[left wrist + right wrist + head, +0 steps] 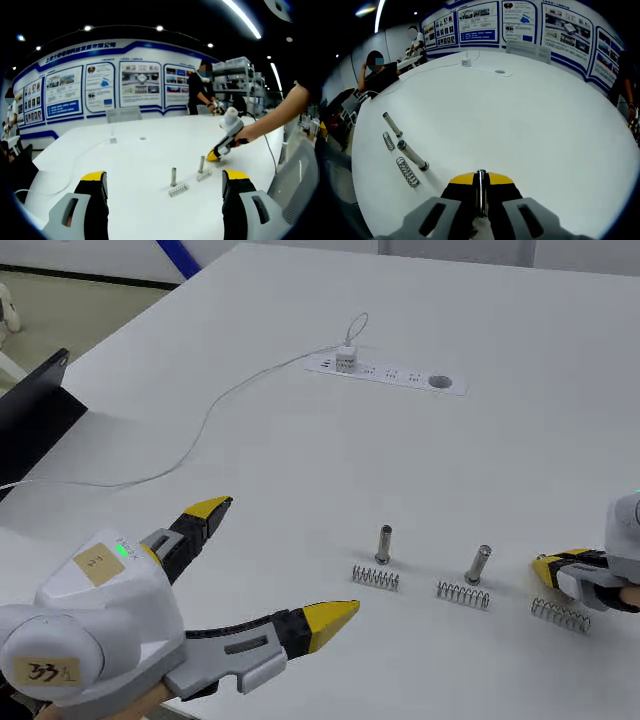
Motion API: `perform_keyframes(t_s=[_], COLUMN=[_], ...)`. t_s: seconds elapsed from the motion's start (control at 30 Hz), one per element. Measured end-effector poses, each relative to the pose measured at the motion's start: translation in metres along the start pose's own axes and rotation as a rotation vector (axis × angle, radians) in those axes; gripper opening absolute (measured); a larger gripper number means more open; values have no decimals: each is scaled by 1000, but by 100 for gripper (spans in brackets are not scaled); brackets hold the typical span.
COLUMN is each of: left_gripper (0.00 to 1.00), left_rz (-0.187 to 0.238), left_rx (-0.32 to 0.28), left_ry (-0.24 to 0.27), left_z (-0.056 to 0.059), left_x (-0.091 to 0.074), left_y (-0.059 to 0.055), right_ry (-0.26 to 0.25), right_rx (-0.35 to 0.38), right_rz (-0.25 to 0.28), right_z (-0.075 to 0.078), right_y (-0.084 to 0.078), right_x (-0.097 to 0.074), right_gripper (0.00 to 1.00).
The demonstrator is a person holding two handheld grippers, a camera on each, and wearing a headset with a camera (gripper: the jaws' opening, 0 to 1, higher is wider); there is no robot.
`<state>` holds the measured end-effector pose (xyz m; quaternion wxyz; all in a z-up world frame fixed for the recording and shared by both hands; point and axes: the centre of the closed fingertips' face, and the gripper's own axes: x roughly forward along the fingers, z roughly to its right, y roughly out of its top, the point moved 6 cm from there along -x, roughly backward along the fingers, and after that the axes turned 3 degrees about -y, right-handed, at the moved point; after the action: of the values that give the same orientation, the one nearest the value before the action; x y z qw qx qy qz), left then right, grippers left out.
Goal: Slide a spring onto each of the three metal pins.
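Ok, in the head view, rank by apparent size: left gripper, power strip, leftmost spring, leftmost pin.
1. left gripper: largest, though it is nearest the camera.
2. power strip: smaller, and it lies farther away.
3. leftmost spring and leftmost pin: they look about alike, so not ranked.

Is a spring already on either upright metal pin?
No, both upright silver metal pins stand bare, with coiled wire springs lying flat on the white table.

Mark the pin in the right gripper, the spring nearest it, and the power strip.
pin (480, 192), right gripper view, mid-shaft.
spring (560, 614), head view, middle coils.
power strip (398, 374), head view, top face.
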<state>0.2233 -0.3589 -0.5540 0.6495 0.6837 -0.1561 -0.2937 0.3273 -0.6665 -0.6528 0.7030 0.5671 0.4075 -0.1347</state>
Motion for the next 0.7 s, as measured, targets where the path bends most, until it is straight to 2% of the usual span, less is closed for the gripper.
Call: perform_keyframes(t_s=[0.1,0.27,0.37,0.7], left_gripper=[97,97,97,97], left_rz=[2,23,6,8], left_rx=[-5,-18,-6,7], left_ry=[2,-3,-3,-5], left_z=[-1,0,0,2], left_x=[0,-1,0,0], left_y=[0,3,1,2], right_ry=[-8,-18,-19,-26], right_rx=[12,-16,-14,3], right_rz=[-11,-12,-10,37], right_z=[1,0,-1,0], right_y=[0,0,-1,3], right_x=[0,1,0,-9], right_gripper=[8,8,7,7])
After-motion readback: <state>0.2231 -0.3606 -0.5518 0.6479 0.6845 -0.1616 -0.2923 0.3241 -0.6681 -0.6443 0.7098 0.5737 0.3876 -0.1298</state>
